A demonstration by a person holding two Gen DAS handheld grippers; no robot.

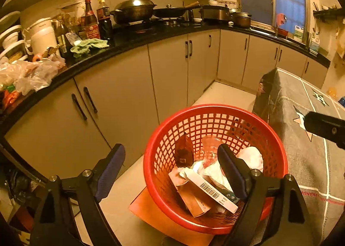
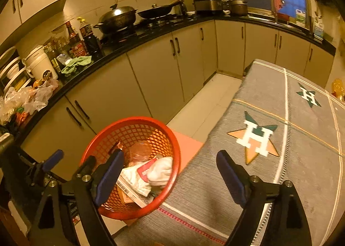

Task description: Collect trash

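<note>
Since the red basket [image 1: 215, 168] already holds a heap of rubbish, most of the collecting looks done. It sits on an orange board [image 1: 151, 213] on the floor, just beside the edge of the desk [image 2: 269, 159], which wears a grey cloth with star emblems. Inside it, in the left wrist view, lie a long white box with a barcode [image 1: 211, 191] toward 6 o'clock, a brown carton [image 1: 194, 200] beside it, crumpled white paper [image 1: 251, 157] toward 3 o'clock, a dark brown wrapper [image 1: 183, 153] at about 10 o'clock and a clear pink cup [image 1: 212, 145] near the middle. The left gripper [image 1: 172, 159] hangs over the near rim of the basket with its fingers spread wide and nothing between them; one pad stands over the floor at 9 o'clock of the basket, the other over its contents. The right gripper [image 2: 170, 170] hovers where basket and desk meet, fingers likewise spread and empty, one over the basket, one over the cloth. As far as both views show, the stretch of desk in sight carries no loose rubbish, so little seems left there. Something yellow shows at the far edge of the desk at 3 o'clock, too blurred to name. The kitchen counter [image 1: 129, 41] at 9 to 11 o'clock carries plastic bags [image 1: 36, 73] and a green rag [image 1: 88, 46]; whether those count as rubbish I cannot tell.
</note>
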